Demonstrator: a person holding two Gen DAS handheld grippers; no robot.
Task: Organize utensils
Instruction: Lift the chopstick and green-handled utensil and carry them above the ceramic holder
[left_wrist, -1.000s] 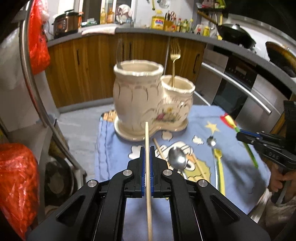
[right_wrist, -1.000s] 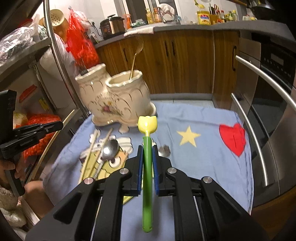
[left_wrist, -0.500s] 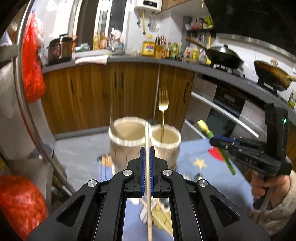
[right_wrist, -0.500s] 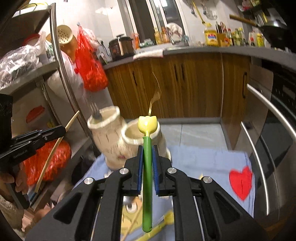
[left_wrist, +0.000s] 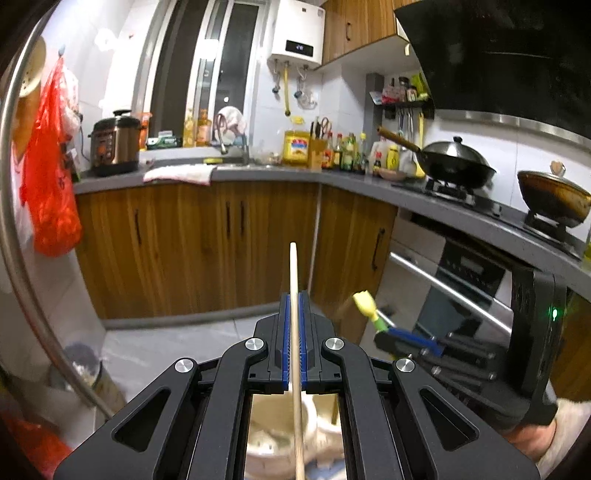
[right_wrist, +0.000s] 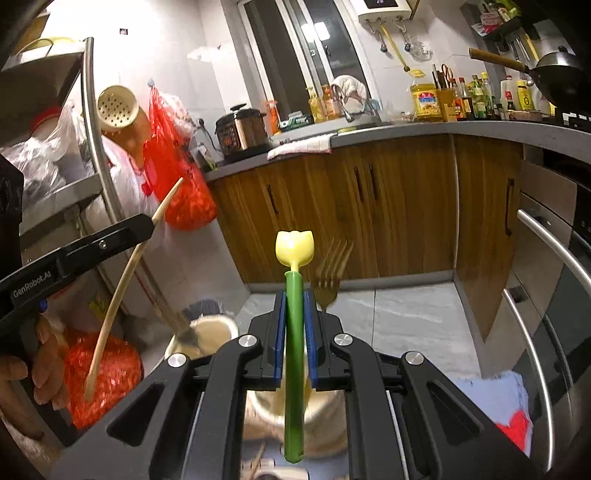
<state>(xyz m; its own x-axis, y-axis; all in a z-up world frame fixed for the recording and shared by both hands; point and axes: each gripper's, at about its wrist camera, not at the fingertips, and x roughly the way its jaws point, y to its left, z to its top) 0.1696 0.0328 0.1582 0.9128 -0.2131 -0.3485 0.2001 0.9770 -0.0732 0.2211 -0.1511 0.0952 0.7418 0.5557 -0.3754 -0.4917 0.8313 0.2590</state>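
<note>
Kitchen background: wooden base cabinets (left_wrist: 192, 243) under a grey counter. Left gripper (left_wrist: 293, 306) jaws closed on a thin pale wooden chopstick (left_wrist: 294, 295), which runs lengthwise between the blue pads and sticks out past the tips. Right gripper (right_wrist: 294, 306) jaws clamped on a green-handled utensil with yellow tulip-shaped end (right_wrist: 294, 291), tulip end forward of the tips. Cream ceramic two-pot utensil holder (right_wrist: 216, 332) sits below both grippers, blurred.

left gripper (left_wrist: 293, 332): jaws clamped tight on a thin stick, pointing slightly downward | right gripper (right_wrist: 294, 332): jaws pressed on a green handle, pointing slightly downward | left hand (right_wrist: 40, 365): wrapped round its gripper's grip | right hand (left_wrist: 546, 439): at lower right, gripping its handle
</note>
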